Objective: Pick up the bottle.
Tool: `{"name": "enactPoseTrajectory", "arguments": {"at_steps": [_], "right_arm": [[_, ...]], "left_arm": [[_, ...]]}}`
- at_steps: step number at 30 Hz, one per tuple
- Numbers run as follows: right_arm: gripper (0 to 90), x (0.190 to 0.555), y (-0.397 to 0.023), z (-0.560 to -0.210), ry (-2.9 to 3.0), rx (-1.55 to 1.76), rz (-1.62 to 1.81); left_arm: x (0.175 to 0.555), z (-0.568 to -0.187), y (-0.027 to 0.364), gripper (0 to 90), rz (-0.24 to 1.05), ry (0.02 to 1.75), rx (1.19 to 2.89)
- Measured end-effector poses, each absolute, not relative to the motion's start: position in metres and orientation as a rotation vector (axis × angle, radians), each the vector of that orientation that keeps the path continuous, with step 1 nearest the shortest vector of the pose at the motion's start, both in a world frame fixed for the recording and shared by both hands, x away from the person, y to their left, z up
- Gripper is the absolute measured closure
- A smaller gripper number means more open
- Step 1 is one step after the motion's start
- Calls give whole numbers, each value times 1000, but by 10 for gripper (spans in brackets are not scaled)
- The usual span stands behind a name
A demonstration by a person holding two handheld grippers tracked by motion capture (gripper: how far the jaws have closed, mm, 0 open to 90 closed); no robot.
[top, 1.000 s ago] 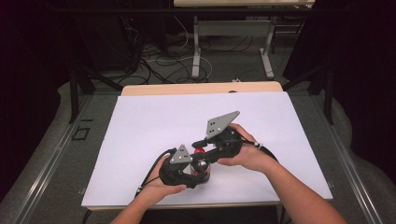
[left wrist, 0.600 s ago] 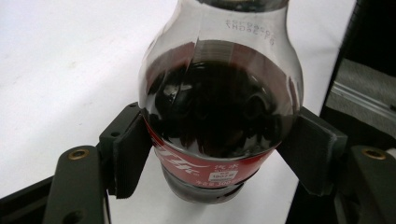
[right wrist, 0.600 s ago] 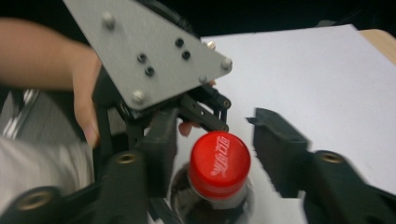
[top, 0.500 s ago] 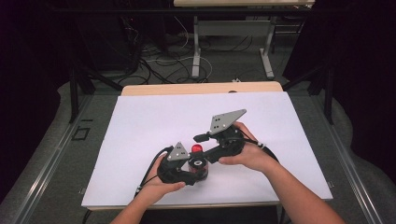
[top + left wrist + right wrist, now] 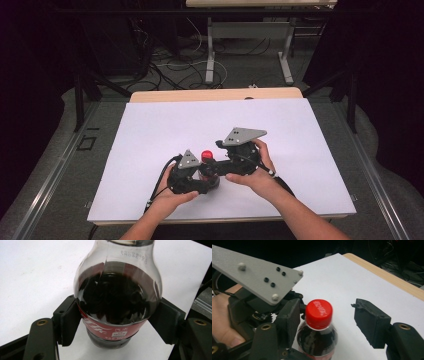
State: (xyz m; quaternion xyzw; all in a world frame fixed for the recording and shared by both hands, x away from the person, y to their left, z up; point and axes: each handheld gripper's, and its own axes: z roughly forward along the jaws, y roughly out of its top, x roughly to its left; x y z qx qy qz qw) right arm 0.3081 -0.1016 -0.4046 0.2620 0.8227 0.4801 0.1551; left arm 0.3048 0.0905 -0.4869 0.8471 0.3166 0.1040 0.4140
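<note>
Near the front edge of the white table (image 5: pixel 150 130), a small cola bottle (image 5: pixel 117 297) stands upright between both hands. Left gripper (image 5: pixel 117 322) is clamped on the labelled body, pads pressing either side. Right gripper (image 5: pixel 329 320) has just been opening; its jaws stand apart around the red cap (image 5: pixel 319 310), one pad close beside it, the other clear. Bottle looks nearly full, so fairly heavy and sloshing; the smooth plastic wall likely slips and dents. Best hold: label band for the body, ribbed cap for twisting.
</note>
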Motion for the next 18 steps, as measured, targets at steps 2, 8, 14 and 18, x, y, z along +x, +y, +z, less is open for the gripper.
{"name": "enactPoseTrajectory", "arguments": {"at_steps": [2, 8, 14, 18], "right_arm": [[378, 307, -99, -407, 2348, 764, 1361], [470, 304, -92, -411, 2316, 798, 1348], [506, 305, -86, -416, 2322, 805, 1353], [594, 304, -84, -418, 2343, 808, 1327]], "left_arm": [[305, -487, 90, 305, 264, 792, 2135], [304, -488, 88, 305, 268, 789, 2141], [302, -488, 87, 305, 267, 782, 2147], [301, -488, 86, 305, 270, 772, 2150]]}}
